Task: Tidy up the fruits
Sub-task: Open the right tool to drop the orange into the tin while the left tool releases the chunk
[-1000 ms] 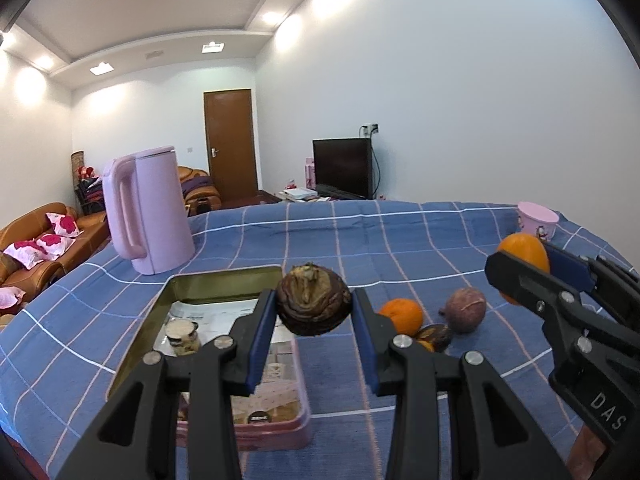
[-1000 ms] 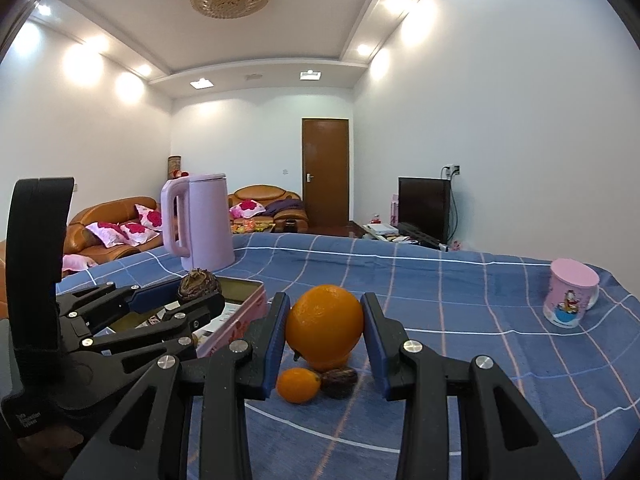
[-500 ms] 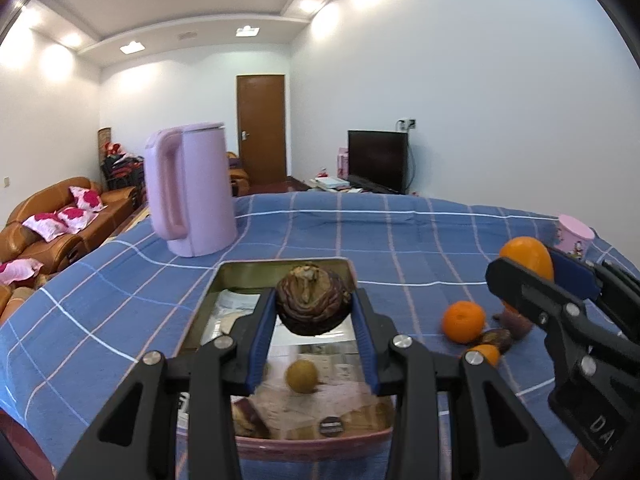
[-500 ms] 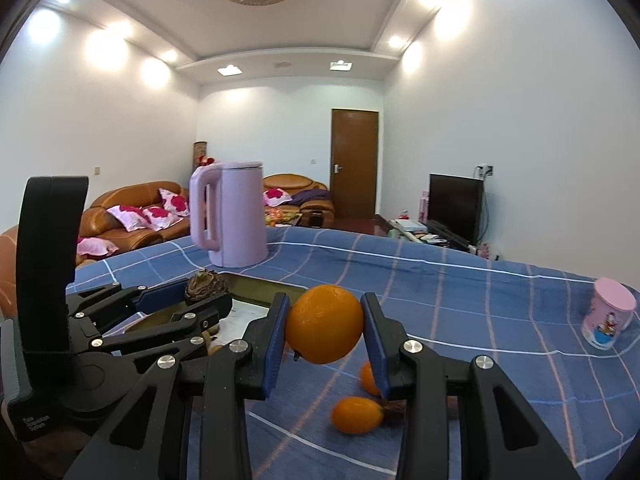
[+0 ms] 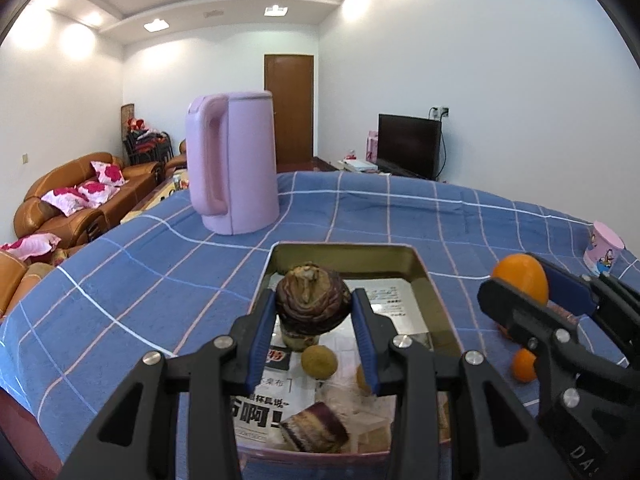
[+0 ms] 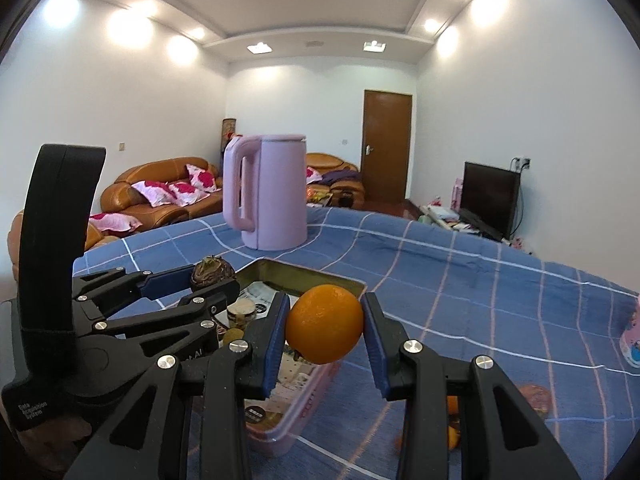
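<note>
Both grippers have swung over the tin [image 5: 438, 304]; left jaws clench the brown fruit [image 5: 313, 298]; right jaws clench the orange [image 6: 325, 329].

Pink kettle [image 5: 234, 168] upright on blue checked tablecloth [image 5: 132, 280]. Pink printed cup [image 5: 603, 249] near cloth's right edge. Background: brown sofa [image 5: 74, 204], TV [image 5: 409, 145], wooden door [image 5: 289, 106].

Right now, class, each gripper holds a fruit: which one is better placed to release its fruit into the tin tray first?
Left. The left gripper holds the dark brown wrinkled fruit directly above the rectangular metal tin tray. The right gripper holds the round orange nearer the tray's edge.
</note>
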The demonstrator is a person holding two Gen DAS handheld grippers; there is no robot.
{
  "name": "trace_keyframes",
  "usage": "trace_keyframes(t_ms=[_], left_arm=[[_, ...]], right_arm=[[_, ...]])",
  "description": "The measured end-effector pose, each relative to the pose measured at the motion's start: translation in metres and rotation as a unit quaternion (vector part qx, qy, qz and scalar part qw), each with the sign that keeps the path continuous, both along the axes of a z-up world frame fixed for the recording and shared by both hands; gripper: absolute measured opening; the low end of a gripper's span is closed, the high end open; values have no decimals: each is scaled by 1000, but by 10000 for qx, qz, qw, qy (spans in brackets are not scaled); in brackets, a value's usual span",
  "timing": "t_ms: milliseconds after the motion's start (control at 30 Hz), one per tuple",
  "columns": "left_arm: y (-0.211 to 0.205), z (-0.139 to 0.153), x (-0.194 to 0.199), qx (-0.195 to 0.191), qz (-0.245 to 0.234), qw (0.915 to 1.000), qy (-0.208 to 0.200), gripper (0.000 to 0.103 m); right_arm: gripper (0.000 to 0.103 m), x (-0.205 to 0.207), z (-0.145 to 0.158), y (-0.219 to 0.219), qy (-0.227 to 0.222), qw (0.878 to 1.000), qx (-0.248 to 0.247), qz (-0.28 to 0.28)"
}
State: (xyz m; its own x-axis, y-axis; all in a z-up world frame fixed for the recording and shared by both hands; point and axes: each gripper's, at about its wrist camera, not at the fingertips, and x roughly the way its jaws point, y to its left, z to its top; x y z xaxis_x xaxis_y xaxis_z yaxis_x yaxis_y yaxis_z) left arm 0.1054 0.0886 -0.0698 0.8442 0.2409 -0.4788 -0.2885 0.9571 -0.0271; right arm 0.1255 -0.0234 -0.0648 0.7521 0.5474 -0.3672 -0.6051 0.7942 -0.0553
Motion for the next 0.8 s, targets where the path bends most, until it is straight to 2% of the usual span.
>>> trace_keyframes(t_ms=[300, 700, 800], left_arm=[[12, -9, 7, -154, 7, 9994, 302, 40], [15, -11, 9, -142, 48, 9991, 388, 42], [17, -10, 6, -103, 174, 9991, 367, 56]], right_arm=[[39, 17, -12, 19, 354, 9989, -260, 133], [41, 26, -19, 25, 650, 9968, -393, 237], [43, 27, -19, 23, 659, 9970, -344, 200]])
